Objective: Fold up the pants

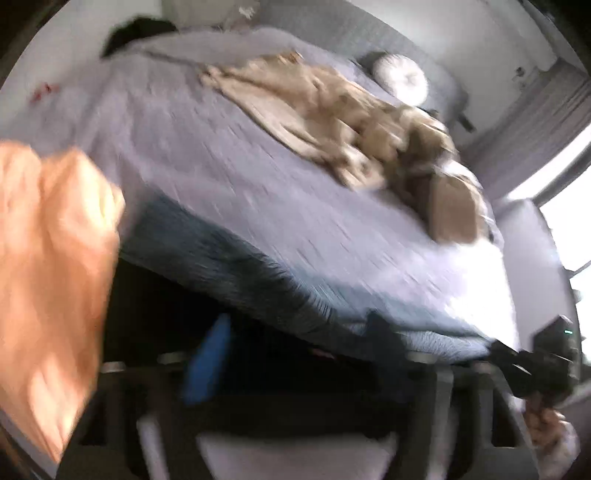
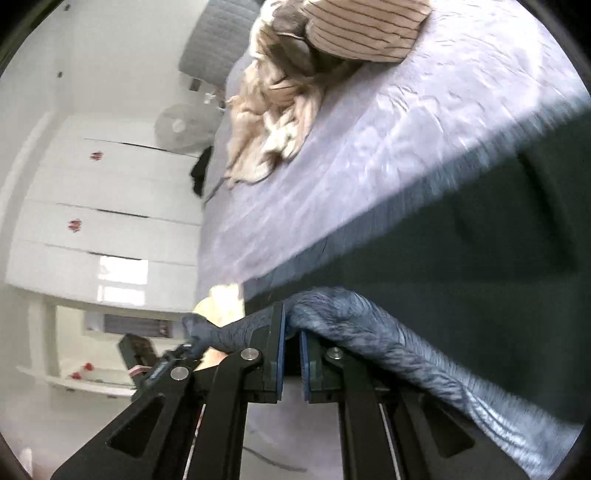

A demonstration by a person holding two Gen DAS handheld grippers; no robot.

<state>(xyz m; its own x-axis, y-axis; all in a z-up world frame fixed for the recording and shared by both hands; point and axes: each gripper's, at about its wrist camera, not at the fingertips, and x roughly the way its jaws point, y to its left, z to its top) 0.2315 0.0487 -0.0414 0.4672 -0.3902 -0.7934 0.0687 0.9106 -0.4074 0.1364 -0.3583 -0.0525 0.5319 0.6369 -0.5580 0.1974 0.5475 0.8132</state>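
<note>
Pants [image 2: 369, 332]: dark blue-grey ribbed fabric, soft and limp, draped off the near edge of the bed [image 2: 406, 122]. In the right wrist view a bunched edge passes between the blue pads of the right tool [image 2: 291, 341], jaws nearly together and pinching the cloth; the rest hangs away toward 4 o'clock.

Handling, as a judgement: light, no stiffness, will sag and twist from any single grip point. Best taken at two spread points along a hem or the waistband so it hangs flat.

Left wrist view is heavily motion-blurred. The same dark fabric [image 1: 229, 258] runs along the bed edge at centre. Left tool [image 1: 332, 398] shows only as dark blurred shapes at 6 o'clock; cannot tell how far open it is or whether it holds anything. Right tool visible at 4 o'clock there.

Further out: beige heap of clothes [image 2: 273, 110] and a striped piece [image 2: 365, 29] at 12 o'clock on the bed, well apart from the pants.
</note>
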